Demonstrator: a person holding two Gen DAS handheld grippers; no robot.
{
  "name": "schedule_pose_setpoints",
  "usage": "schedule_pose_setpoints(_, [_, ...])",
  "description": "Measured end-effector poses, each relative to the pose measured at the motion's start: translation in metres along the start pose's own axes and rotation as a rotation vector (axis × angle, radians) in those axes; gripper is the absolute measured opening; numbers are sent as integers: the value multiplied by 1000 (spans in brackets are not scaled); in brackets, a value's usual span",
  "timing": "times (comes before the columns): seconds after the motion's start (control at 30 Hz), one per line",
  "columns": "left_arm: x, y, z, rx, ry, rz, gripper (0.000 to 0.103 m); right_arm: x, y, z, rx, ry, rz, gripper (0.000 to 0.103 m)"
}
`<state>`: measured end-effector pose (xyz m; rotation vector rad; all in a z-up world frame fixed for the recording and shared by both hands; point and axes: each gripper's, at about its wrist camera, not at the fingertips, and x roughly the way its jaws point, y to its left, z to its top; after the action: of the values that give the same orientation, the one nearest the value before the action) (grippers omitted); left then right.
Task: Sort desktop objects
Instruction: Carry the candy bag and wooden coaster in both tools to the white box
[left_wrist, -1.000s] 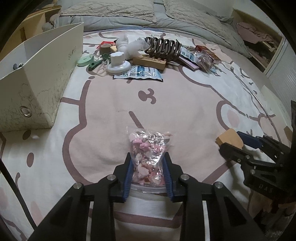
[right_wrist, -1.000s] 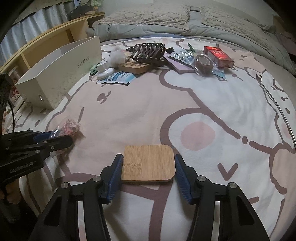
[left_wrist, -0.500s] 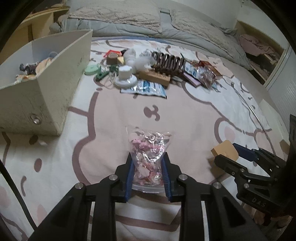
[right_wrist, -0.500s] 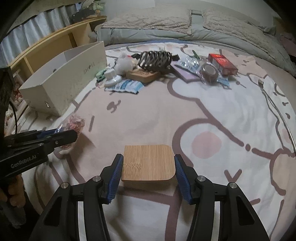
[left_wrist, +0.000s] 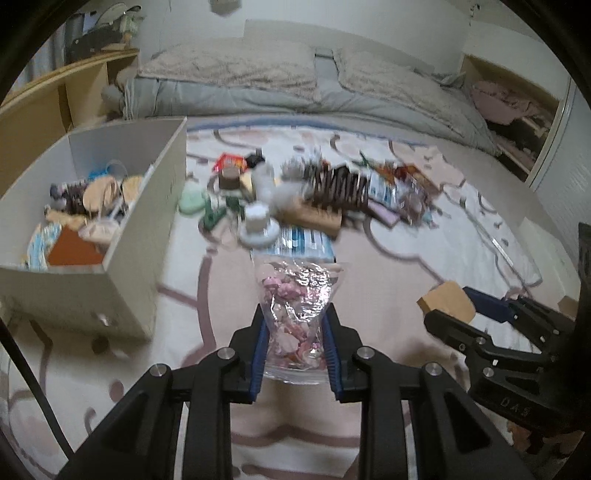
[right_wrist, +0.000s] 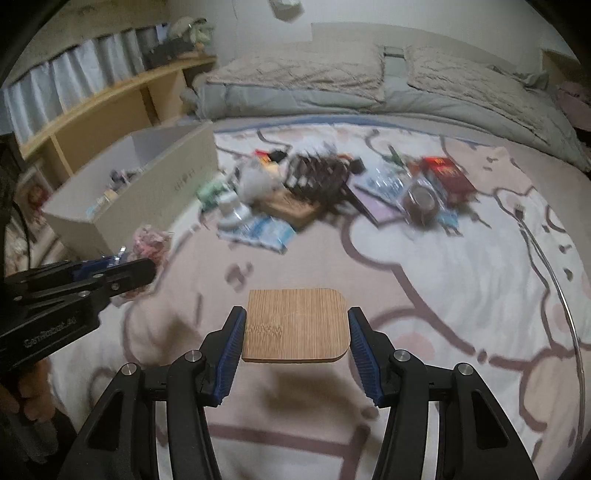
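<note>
My left gripper (left_wrist: 295, 328) is shut on a clear bag of pink candies (left_wrist: 297, 295) and holds it above the blanket; the bag also shows in the right wrist view (right_wrist: 149, 242). My right gripper (right_wrist: 294, 328) is shut on a square bamboo coaster (right_wrist: 295, 323), held flat above the blanket; it also shows in the left wrist view (left_wrist: 447, 301). A white storage box (left_wrist: 162, 206) with several items inside stands to the left. A pile of loose objects (left_wrist: 314, 195) lies beyond on the blanket.
The pile holds a brown wire rack (right_wrist: 319, 175), a wooden block (right_wrist: 291, 208), a blue-white packet (right_wrist: 264, 229), a red box (right_wrist: 447, 173) and a tape roll (right_wrist: 423, 203). Grey bedding (right_wrist: 332, 88) lies behind. A wooden shelf (right_wrist: 103, 107) stands at the left.
Both grippers have risen and tilted up with their loads. The box's inside has come into the left wrist view, and the box sits nearer.
</note>
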<state>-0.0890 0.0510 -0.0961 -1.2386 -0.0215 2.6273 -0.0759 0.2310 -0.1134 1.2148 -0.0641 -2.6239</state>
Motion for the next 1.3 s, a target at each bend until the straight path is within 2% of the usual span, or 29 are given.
schedule_pose_setpoints(0.43, [-36, 37, 79, 18, -145, 50, 28, -20, 18, 62, -35, -99, -11, 56])
schedule_pose_setpoints(0.73, [-60, 81, 124, -15, -193, 75, 28, -26, 36, 97, -56, -163, -11, 56])
schedule_pose_setpoints(1.07, [-76, 122, 159, -36, -252, 157, 28, -24, 76, 133, -119, -210, 23, 56])
schedule_pose_setpoints(1.3, [-84, 155, 164, -64, -270, 205, 28, -20, 109, 151, -165, -231, 62, 56])
